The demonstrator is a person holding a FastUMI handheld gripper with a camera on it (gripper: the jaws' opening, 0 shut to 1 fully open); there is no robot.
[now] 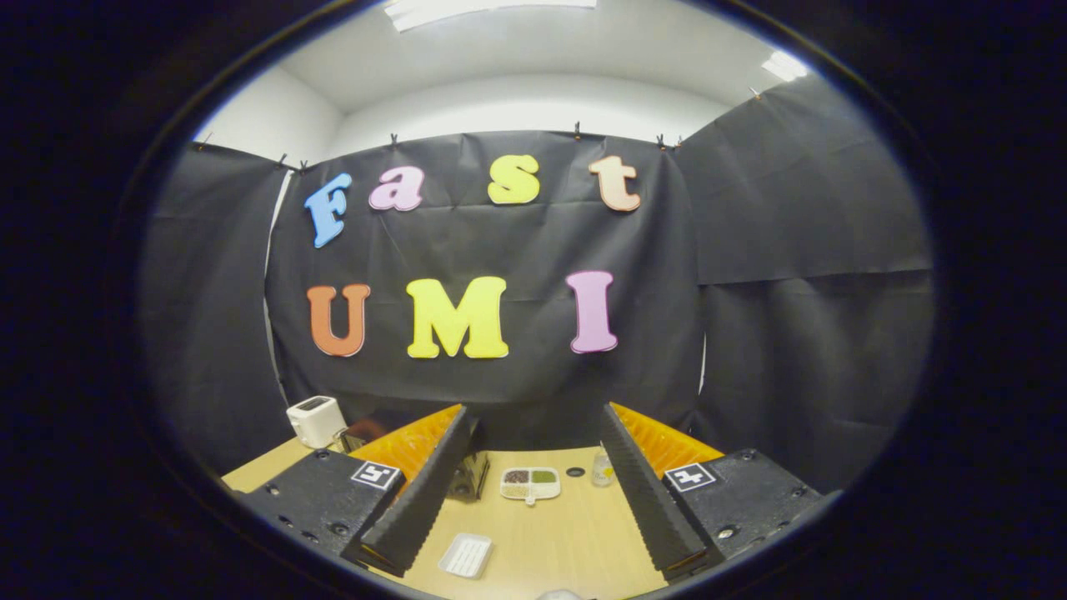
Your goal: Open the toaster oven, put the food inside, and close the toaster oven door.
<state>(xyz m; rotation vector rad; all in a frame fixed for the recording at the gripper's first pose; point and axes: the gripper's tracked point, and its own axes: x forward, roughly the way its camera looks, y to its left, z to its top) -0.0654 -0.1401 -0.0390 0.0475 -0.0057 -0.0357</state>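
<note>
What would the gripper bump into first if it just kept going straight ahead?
Probably the divided dish, which lies ahead between the open gripper's fingers; the small white tray sits nearer but lower on the wooden table. Depth is hard to judge.

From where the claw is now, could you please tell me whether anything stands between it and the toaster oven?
A flat white tray lies on the table between the open claw and the dark oven, half hidden behind one finger. The divided dish sits beside the oven, off that line.
</note>
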